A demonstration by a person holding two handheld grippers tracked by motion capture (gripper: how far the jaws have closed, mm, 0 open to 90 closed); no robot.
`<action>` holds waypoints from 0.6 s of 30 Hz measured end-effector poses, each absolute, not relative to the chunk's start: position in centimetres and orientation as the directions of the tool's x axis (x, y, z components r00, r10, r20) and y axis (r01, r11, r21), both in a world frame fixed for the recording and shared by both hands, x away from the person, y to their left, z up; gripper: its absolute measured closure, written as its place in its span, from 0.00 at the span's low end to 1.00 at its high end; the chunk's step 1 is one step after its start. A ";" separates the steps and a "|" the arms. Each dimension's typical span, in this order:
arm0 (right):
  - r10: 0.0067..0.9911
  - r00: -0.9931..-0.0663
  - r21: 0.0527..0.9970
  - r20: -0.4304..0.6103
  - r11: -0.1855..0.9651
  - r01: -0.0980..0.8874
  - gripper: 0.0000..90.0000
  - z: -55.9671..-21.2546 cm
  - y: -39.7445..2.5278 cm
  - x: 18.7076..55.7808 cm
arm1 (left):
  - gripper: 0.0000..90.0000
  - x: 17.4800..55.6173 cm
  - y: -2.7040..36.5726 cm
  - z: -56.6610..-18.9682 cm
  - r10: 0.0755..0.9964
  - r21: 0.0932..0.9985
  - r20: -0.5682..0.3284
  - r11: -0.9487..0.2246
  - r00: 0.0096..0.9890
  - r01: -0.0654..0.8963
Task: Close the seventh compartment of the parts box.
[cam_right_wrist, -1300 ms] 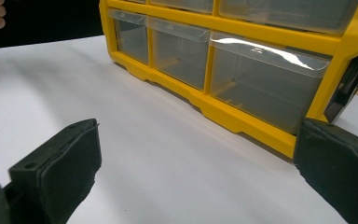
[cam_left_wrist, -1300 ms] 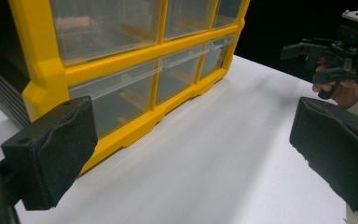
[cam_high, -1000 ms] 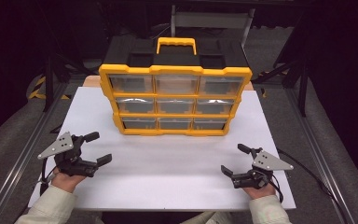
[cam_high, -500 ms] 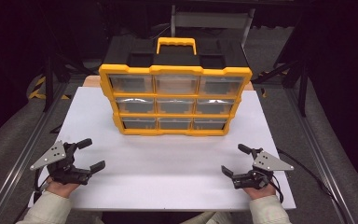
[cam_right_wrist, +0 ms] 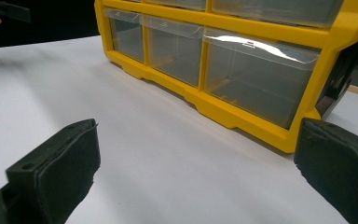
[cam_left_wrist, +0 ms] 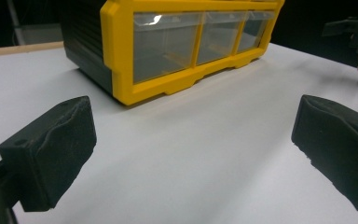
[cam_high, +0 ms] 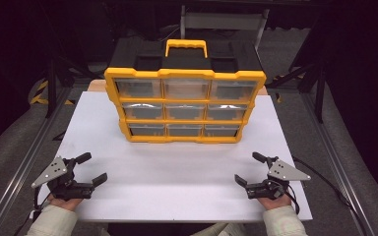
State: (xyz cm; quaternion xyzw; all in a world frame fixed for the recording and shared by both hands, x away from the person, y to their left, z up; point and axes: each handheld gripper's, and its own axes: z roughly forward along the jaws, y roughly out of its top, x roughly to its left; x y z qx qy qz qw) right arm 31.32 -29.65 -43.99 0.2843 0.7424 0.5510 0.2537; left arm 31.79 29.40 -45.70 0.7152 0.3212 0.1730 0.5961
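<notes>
A yellow and black drawer organiser (cam_high: 185, 103) with a yellow carry handle stands upright at the back of the white tabletop (cam_high: 177, 172). Its clear drawers, three rows of three, all look shut. My left gripper (cam_high: 93, 168) rests open near the front left corner of the table, jaws wide apart with nothing between them. My right gripper (cam_high: 248, 168) stands open near the front right corner, also empty. The left gripper view shows the organiser (cam_left_wrist: 182, 42) ahead, and the right gripper view shows its lower drawers (cam_right_wrist: 242, 65) close in front.
Grey floor and metal rails (cam_high: 24, 147) run along both sides of the table. A chair or frame (cam_high: 224, 19) stands behind the organiser in the dark. White tabletop stretches between the two grippers.
My left gripper has drawn back toward the front left corner of the table. The right gripper has stayed where it was. The organiser has not moved.
</notes>
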 end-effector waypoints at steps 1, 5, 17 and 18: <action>0.706 -0.706 0.962 -0.065 0.231 0.143 0.01 -44.0 -29.7 31.3 | 0.00 31.8 29.4 -45.8 0.670 0.963 -0.130 -0.092 0.731 0.255; 0.710 -0.702 0.962 -0.064 0.231 0.145 0.01 -44.3 -29.8 31.3 | 0.01 31.7 29.3 -46.1 0.681 0.966 -0.076 -0.130 0.728 0.223; 0.718 -0.693 0.959 -0.065 0.236 0.155 0.01 -44.7 -29.9 31.4 | 0.01 31.9 29.1 -46.4 0.662 0.962 -0.051 -0.167 0.747 0.214; 0.717 -0.694 0.960 -0.065 0.236 0.153 0.01 -44.7 -29.9 31.4 | 0.01 31.9 29.1 -46.4 0.662 0.962 -0.052 -0.166 0.748 0.215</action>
